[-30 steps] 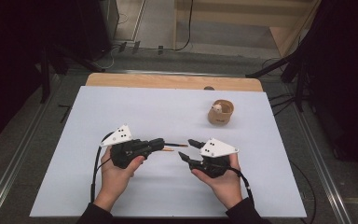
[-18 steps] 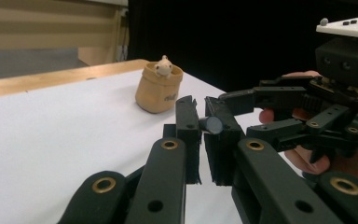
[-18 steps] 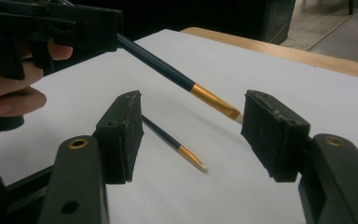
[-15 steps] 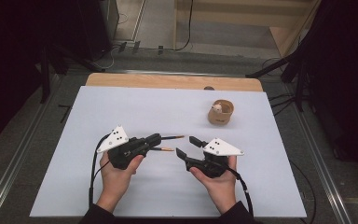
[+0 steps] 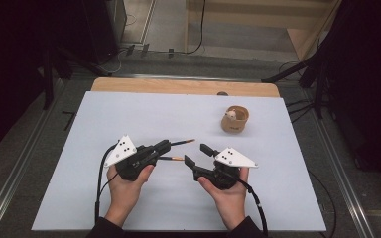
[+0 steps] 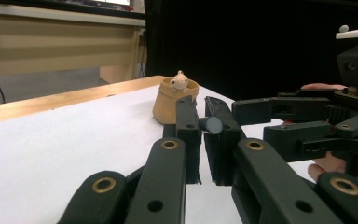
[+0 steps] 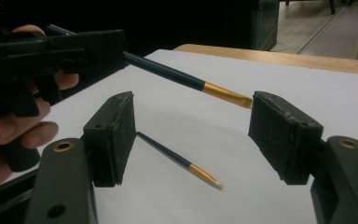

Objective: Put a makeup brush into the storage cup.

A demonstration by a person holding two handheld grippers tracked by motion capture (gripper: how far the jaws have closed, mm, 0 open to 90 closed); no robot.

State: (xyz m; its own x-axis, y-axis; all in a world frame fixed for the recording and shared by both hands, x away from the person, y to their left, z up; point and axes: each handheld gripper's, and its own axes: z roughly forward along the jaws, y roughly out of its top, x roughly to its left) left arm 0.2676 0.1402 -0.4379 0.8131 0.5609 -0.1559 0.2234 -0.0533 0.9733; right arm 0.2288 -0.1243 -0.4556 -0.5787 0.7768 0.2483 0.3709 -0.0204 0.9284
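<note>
My left gripper [image 5: 166, 145] is shut on a dark blue paintbrush [image 5: 181, 143] with a gold ferrule that points up and to the right. The handle's round end [image 6: 210, 125] shows between the left gripper [image 6: 203, 122] jaws. My right gripper [image 5: 195, 153] faces it, and its jaws have just been opening. A second paintbrush [image 5: 171, 158] lies low over the white sheet. In the right gripper view this second paintbrush [image 7: 177, 161] sits between the right gripper [image 7: 191, 135] jaws, touching neither pad, its tip blurred. The held paintbrush [image 7: 182, 80] crosses above it.
A small tan cup [image 5: 235, 120] with a pale figure inside stands at the back right of the white sheet [image 5: 144, 114]; the left gripper view shows the cup [image 6: 172, 105] beyond the jaws. A wooden table edge [image 5: 178, 87] runs behind the sheet.
The right jaws have spread apart. One brush spanned the gap between the grippers a second ago; now two show, the left gripper's angled up and the other lower.
</note>
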